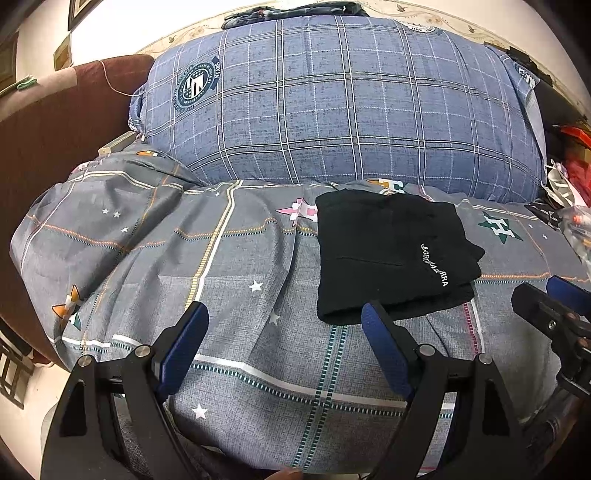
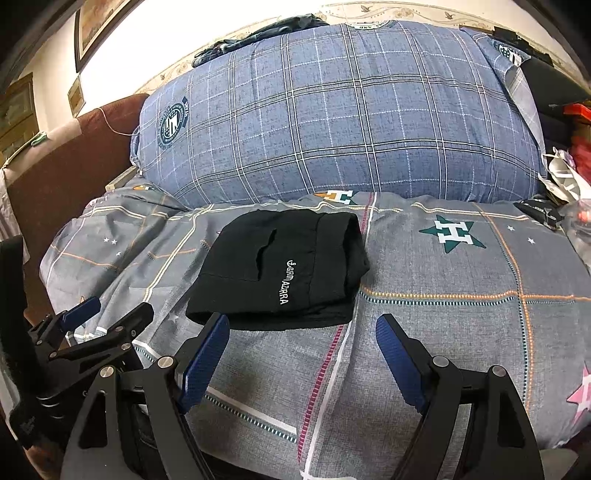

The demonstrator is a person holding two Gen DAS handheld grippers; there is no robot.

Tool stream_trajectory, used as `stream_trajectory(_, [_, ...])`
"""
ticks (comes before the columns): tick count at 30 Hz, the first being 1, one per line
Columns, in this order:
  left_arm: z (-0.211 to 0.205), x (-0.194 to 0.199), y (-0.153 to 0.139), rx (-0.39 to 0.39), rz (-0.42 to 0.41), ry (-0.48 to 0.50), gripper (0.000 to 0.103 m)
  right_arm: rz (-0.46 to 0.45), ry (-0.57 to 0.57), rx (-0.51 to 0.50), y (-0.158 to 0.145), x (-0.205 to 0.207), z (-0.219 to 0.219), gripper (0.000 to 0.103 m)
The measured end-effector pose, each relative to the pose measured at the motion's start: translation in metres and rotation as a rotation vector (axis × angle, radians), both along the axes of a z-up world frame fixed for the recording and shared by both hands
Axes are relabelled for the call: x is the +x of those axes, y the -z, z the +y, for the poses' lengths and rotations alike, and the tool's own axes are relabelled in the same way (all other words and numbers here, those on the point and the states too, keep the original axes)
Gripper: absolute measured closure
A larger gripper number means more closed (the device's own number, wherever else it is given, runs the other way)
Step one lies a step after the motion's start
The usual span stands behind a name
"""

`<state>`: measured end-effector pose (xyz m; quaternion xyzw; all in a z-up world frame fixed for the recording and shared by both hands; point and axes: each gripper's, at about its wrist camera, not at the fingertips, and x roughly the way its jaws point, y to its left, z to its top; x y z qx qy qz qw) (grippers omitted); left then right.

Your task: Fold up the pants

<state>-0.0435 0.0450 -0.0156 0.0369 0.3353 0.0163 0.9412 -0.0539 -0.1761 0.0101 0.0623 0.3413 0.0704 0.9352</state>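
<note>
Black pants (image 2: 280, 269) lie as a compact folded stack on the grey bedsheet (image 2: 443, 295), just in front of the blue plaid pillow (image 2: 332, 110). Left gripper (image 1: 284, 321) and right gripper (image 2: 303, 332) both spread wide, empty, near the stack's front edge (not touching). Folding looks finished; next, at most tidy the loose bottom layer.

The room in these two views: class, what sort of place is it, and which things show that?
Most likely a bedroom at home. A grey patterned bedsheet covers the surface, a big blue checked pillow lies behind it, and framed pictures hang on the wall.
</note>
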Motion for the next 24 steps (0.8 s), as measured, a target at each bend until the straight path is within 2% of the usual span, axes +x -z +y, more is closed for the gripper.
stream_trajectory(24, [-0.0008, 0.0001, 0.0004, 0.001, 0.002, -0.003, 0.017, 0.005, 0.001, -0.01, 0.0015, 0.0009, -0.0003, 0.02])
